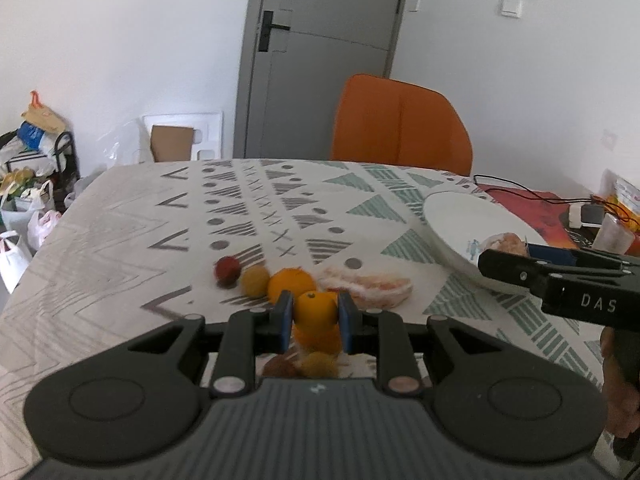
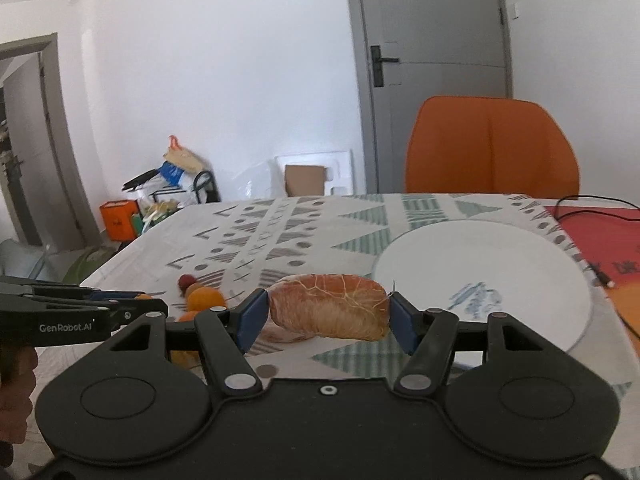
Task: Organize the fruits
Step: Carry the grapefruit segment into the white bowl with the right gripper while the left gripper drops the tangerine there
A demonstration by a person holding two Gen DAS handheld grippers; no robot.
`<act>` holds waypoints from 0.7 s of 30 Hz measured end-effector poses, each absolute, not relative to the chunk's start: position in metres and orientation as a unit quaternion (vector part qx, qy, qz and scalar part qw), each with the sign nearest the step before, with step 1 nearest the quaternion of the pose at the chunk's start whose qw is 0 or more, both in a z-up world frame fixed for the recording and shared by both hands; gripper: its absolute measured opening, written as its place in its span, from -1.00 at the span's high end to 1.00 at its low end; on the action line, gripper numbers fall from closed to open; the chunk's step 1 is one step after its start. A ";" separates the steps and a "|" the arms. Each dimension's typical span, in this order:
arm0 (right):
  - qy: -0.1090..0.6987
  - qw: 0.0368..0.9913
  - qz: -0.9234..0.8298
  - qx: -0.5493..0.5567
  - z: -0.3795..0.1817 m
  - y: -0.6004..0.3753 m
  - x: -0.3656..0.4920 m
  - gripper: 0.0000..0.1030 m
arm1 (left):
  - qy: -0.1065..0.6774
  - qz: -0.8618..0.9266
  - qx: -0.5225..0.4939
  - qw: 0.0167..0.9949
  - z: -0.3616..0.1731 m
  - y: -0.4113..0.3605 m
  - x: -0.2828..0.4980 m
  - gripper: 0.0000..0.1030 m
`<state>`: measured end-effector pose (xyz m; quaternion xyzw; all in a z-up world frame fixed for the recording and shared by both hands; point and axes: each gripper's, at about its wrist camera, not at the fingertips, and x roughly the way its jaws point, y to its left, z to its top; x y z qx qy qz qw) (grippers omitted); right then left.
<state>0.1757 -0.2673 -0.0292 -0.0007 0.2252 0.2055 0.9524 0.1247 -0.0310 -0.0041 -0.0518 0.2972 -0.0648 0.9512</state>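
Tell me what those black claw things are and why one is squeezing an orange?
They are grabbing tools, one in each of a person's hands, each with a camera looking along its two fingers. The left tool's picture shows the left gripper shut on a small orange. The right tool's picture shows the right gripper shut on a peeled pomelo piece. On the patterned tablecloth lie a bigger orange, a yellow fruit, a red fruit, another pomelo piece and a white plate. The fruit probably goes onto that plate.
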 end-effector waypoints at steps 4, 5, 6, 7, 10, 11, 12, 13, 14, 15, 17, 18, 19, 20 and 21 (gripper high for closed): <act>0.222 0.956 0.191 0.009 -0.030 -0.283 0.179 -0.20 | 0.293 -0.074 -0.044 0.952 -0.001 -0.046 0.131 0.57; 0.221 0.957 0.189 0.011 -0.030 -0.287 0.179 -0.20 | 0.292 -0.077 -0.041 0.952 0.000 -0.050 0.133 0.57; 0.221 0.957 0.186 0.013 -0.031 -0.291 0.180 -0.20 | 0.292 -0.079 -0.039 0.952 0.000 -0.053 0.135 0.57; 0.220 0.958 0.184 0.016 -0.031 -0.295 0.181 -0.20 | 0.291 -0.080 -0.037 0.953 0.001 -0.057 0.136 0.57; 0.217 0.959 0.180 0.018 -0.032 -0.304 0.183 -0.20 | 0.290 -0.086 -0.031 0.953 0.002 -0.068 0.143 0.57; 0.216 0.960 0.179 0.019 -0.032 -0.307 0.183 -0.20 | 0.290 -0.088 -0.028 0.953 0.003 -0.072 0.145 0.57; 0.215 0.960 0.178 0.020 -0.032 -0.310 0.185 -0.20 | 0.289 -0.089 -0.026 0.953 0.003 -0.075 0.147 0.57; 0.213 0.961 0.177 0.021 -0.032 -0.314 0.186 -0.20 | 0.289 -0.091 -0.024 0.953 0.004 -0.079 0.148 0.57; 0.212 0.961 0.176 0.022 -0.032 -0.316 0.187 -0.20 | 0.288 -0.093 -0.022 0.953 0.004 -0.083 0.150 0.57; 0.210 0.962 0.174 0.022 -0.032 -0.319 0.189 -0.20 | 0.288 -0.095 -0.020 0.953 0.005 -0.086 0.152 0.57; 0.208 0.963 0.172 0.022 -0.032 -0.325 0.192 -0.20 | 0.288 -0.101 -0.014 0.952 0.005 -0.093 0.155 0.57; 0.207 0.963 0.170 0.023 -0.031 -0.328 0.195 -0.20 | 0.287 -0.104 -0.011 0.952 0.005 -0.096 0.157 0.57; 0.205 0.964 0.169 0.023 -0.031 -0.330 0.196 -0.20 | 0.286 -0.106 -0.008 0.952 0.006 -0.100 0.158 0.57; 0.203 0.964 0.167 0.024 -0.030 -0.333 0.198 -0.20 | 0.286 -0.109 -0.006 0.952 0.006 -0.103 0.161 0.57; 0.200 0.965 0.166 0.025 -0.029 -0.335 0.199 -0.20 | 0.286 -0.112 -0.003 0.952 0.006 -0.107 0.163 0.57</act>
